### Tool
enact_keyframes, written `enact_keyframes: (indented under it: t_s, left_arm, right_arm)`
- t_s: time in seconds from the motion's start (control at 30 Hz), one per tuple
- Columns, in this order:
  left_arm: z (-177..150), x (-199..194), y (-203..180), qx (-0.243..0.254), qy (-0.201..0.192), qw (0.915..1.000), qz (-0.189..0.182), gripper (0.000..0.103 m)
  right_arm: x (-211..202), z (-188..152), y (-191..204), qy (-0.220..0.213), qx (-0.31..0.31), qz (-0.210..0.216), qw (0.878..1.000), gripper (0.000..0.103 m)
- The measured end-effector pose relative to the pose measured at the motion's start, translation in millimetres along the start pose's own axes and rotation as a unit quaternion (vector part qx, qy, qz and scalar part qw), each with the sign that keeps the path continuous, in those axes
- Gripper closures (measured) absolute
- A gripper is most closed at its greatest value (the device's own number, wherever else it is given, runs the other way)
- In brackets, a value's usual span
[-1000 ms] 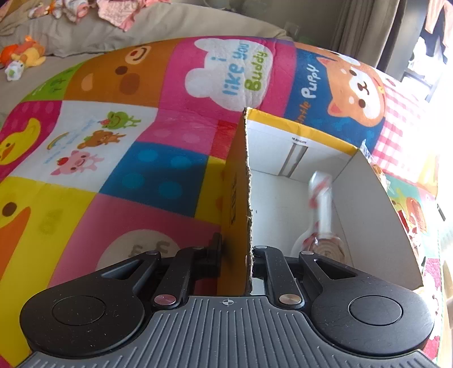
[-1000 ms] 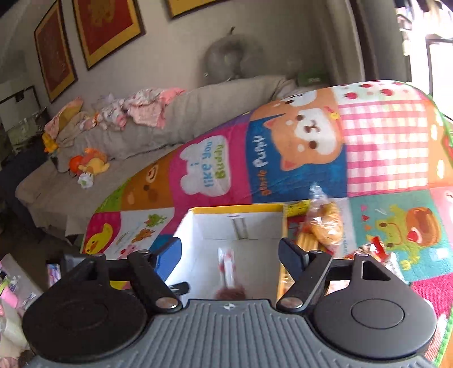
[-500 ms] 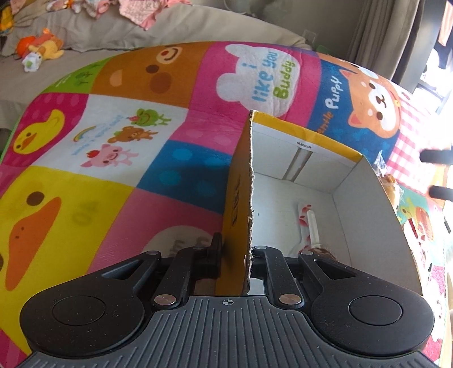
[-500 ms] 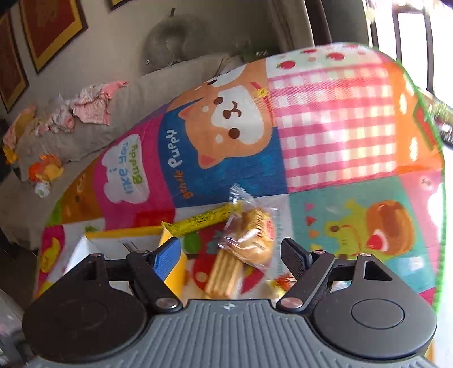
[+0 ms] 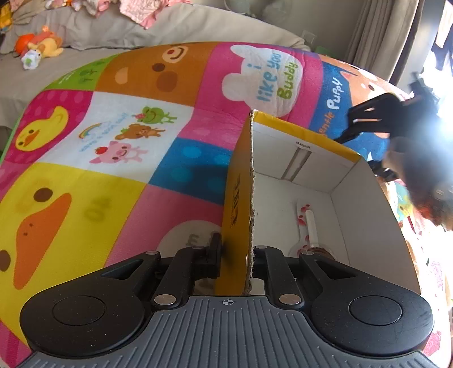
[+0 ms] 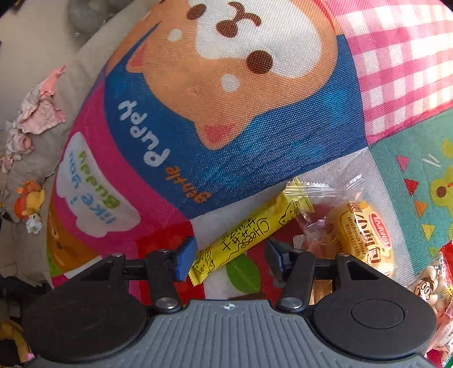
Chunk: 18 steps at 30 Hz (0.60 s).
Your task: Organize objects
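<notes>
My left gripper is shut on the left wall of an open yellow cardboard box with a white inside. A lollipop in a red-and-white wrapper lies on the box floor. My right gripper is open, low over the play mat, with its fingers on either side of a yellow cheese snack stick. A clear bag of mini French bread lies right of the stick. The right gripper also shows blurred in the left wrist view, beyond the box.
A colourful cartoon play mat covers the surface. A red snack packet lies at the far right. A grey sofa with clothes and plush toys stands behind the mat.
My right gripper left the box, swung right and came down over the snack pile, straddling the yellow stick. The lollipop came to rest in the box. The left gripper kept its hold.
</notes>
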<state>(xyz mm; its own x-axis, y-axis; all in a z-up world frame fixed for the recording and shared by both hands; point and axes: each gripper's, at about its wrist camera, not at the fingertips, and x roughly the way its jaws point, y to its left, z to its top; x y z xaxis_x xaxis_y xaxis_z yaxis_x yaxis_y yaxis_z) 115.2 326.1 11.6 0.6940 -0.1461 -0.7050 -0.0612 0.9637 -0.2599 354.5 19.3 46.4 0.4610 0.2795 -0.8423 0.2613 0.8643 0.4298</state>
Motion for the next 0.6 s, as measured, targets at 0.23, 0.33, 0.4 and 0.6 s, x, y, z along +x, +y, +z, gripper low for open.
enact_keyframes:
  t_s: [0.23, 0.33, 0.4, 0.6]
  left_arm:
    - [0, 0, 3, -0.008, 0.0, 0.9999, -0.009, 0.089]
    - [-1, -1, 4, -0.011, 0.0, 0.9998, -0.014, 0.089]
    - [0, 0, 5, -0.013, 0.0, 0.9998, -0.014, 0.088]
    - [-2, 0, 5, -0.02, -0.003, 0.9997, -0.015, 0.088]
  right_arm:
    - [35, 4, 30, -0.007, -0.01, -0.085, 0.996, 0.041]
    - [37, 3, 32, -0.008, -0.014, -0.083, 0.996, 0.042]
    - [30, 6, 24, -0.005, -0.009, -0.068, 0.998, 0.055]
    - [-5, 16, -14, -0.017, -0.003, -0.079, 0.997, 0.096]
